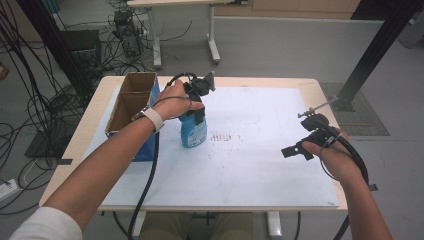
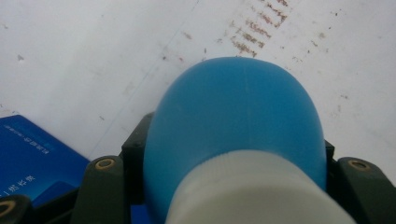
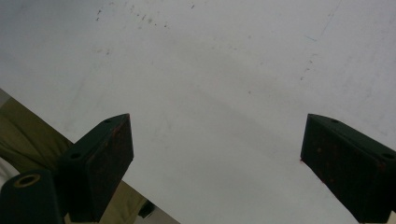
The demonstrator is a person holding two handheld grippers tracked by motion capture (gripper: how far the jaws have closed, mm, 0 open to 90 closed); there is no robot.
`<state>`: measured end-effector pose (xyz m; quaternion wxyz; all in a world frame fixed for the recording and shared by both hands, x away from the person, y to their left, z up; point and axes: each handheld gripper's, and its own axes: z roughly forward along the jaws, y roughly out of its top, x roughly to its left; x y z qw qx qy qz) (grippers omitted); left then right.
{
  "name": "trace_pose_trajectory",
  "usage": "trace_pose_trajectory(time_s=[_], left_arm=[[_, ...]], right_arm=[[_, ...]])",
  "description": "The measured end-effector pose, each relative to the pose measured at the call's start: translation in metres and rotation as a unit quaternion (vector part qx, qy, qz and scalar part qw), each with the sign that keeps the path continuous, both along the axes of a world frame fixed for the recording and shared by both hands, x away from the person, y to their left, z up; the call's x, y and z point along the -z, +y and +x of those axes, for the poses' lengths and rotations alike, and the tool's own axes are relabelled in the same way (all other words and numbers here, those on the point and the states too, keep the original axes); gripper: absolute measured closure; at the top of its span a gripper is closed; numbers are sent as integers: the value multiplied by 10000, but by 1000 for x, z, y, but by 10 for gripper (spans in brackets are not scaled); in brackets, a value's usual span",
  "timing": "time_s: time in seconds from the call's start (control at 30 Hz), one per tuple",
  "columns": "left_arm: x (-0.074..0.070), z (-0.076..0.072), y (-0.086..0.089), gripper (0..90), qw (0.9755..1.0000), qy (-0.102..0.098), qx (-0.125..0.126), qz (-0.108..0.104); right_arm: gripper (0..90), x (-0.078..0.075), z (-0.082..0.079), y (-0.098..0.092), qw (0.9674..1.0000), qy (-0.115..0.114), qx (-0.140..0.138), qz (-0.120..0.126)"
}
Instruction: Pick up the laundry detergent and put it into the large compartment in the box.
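A blue plastic bottle (image 1: 194,134) with a white neck stands upright on the white mat (image 1: 250,170), left of the middle. My left gripper (image 1: 198,116) comes down on it from above and is shut on its upper part. In the left gripper view the bottle's blue shoulder (image 2: 233,116) and white neck sit tight between the dark fingers (image 2: 105,186). At the right side of the mat, my right gripper (image 1: 291,150) is held low and points left. It is open, and its pads (image 3: 109,158) stand wide apart with bare mat between them.
An open cardboard box (image 1: 131,100) with a blue side stands at the table's left edge, just left of the bottle; its blue face (image 2: 32,158) is close to the left gripper. Brown smudges (image 1: 222,137) mark the mat. Cables and table legs stand on the floor beyond.
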<state>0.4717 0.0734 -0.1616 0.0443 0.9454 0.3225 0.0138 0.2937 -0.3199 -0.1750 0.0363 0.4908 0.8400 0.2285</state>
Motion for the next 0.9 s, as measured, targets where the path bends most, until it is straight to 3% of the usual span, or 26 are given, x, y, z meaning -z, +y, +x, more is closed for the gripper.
trace_pose_trajectory(time_s=[0.9], left_arm=[[-1, -3, -1, 394, 10000, -43, -73, 9]], right_arm=[[94, -1, -7, -5, 10000, -51, 43, 11]])
